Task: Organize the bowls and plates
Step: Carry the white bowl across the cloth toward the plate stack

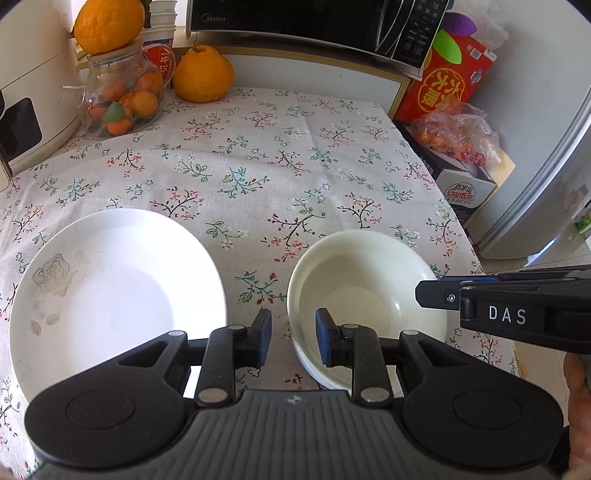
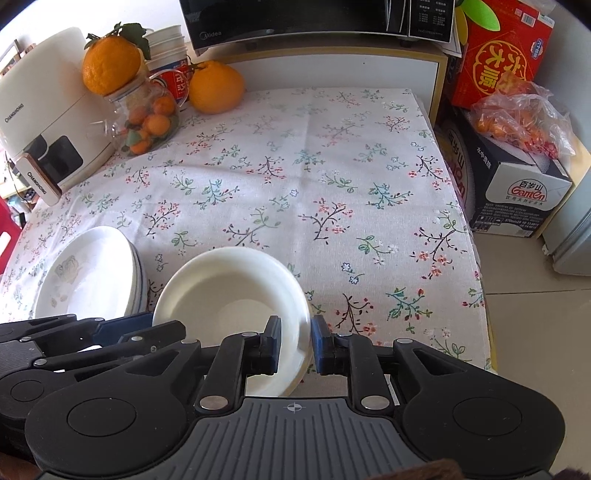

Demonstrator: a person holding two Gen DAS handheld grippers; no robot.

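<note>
A white bowl (image 1: 369,280) (image 2: 229,284) sits on the floral tablecloth near the front edge, with a second rim showing under it. To its left lies a white plate (image 1: 110,288) with a faint rose print; in the right wrist view it tops a small stack (image 2: 85,280). My left gripper (image 1: 293,332) straddles the bowl's left rim, and a gap shows beside each pad. My right gripper (image 2: 295,338) straddles the right rim, one pad inside and one outside, neither visibly pressing. Its finger (image 1: 436,295) reaches in from the right in the left wrist view.
At the back left stand a white appliance (image 2: 40,122), a glass jar of small oranges (image 2: 147,118) with a big orange on top, and another big orange (image 2: 216,86). A microwave (image 2: 314,18) sits behind. Boxes and a bag of oranges (image 2: 517,114) stand past the table's right edge (image 2: 476,236).
</note>
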